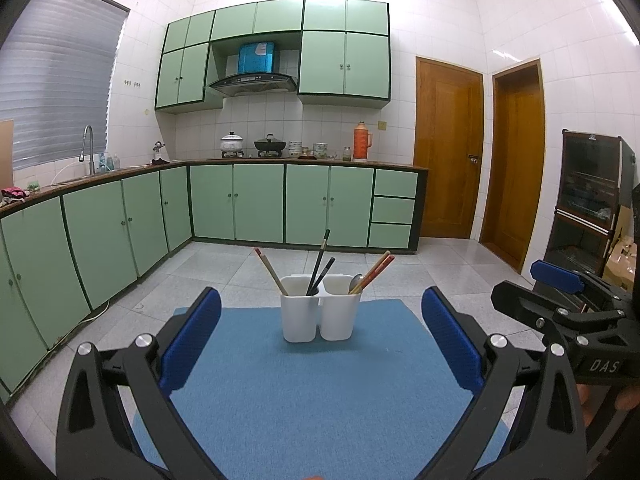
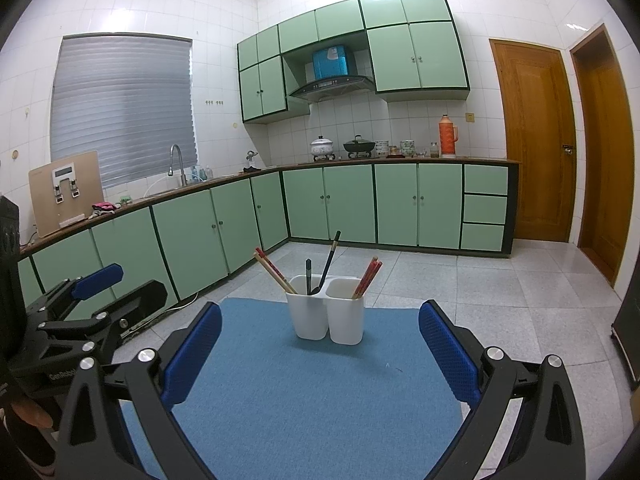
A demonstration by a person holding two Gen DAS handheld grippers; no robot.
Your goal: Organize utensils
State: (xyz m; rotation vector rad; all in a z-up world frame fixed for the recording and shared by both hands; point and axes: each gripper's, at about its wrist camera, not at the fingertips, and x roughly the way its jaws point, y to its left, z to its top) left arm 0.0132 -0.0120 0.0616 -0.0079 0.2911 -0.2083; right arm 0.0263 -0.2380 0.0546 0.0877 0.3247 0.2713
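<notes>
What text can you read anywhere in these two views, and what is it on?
"DAS", cut off at the picture's edge: on the black body of the right hand-held gripper, seen in the left view.
"GenRobo", partly cut off: on the body of the left hand-held gripper, seen in the right view.
Label on the blue box above the range hood: too blurred to read.

The left gripper (image 1: 321,340) is held level and points forward, its blue-padded fingers (image 1: 191,340) spread wide with nothing between them. The right gripper (image 2: 320,344) sits beside it in the same pose, jaws equally wide and empty (each shows at the edge of the other's view). A fingertip of the person's hand (image 1: 628,398) shows under the right one.
</notes>
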